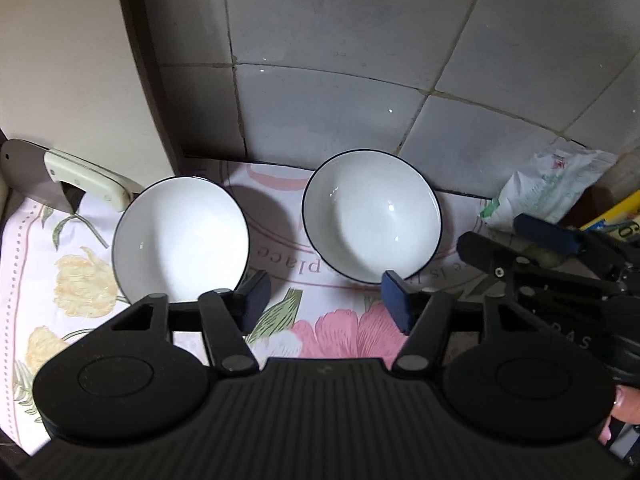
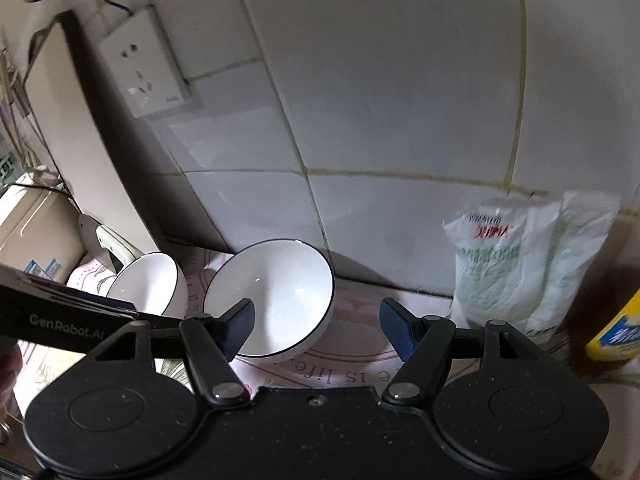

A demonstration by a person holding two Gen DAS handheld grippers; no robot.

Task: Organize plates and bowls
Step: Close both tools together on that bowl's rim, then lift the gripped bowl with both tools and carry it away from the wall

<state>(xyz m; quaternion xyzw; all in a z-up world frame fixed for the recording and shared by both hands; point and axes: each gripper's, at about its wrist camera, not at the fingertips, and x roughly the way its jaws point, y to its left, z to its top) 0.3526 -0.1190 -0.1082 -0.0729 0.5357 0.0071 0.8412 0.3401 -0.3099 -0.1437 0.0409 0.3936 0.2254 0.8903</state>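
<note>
Left gripper (image 1: 326, 300) hiding bowl (image 1: 180, 240) rim

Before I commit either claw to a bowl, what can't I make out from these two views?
- Left bowl: near rim hidden behind the left claw, left wrist view; mostly covered by the other claw's body in the right wrist view.
- Right bowl: near left rim hidden behind the right claw finger.
- White bag: print blurred.
- Yellow container: cut off by the edge.

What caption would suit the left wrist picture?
Open left gripper hovers over a floral cloth, facing two empty white bowls.
</note>
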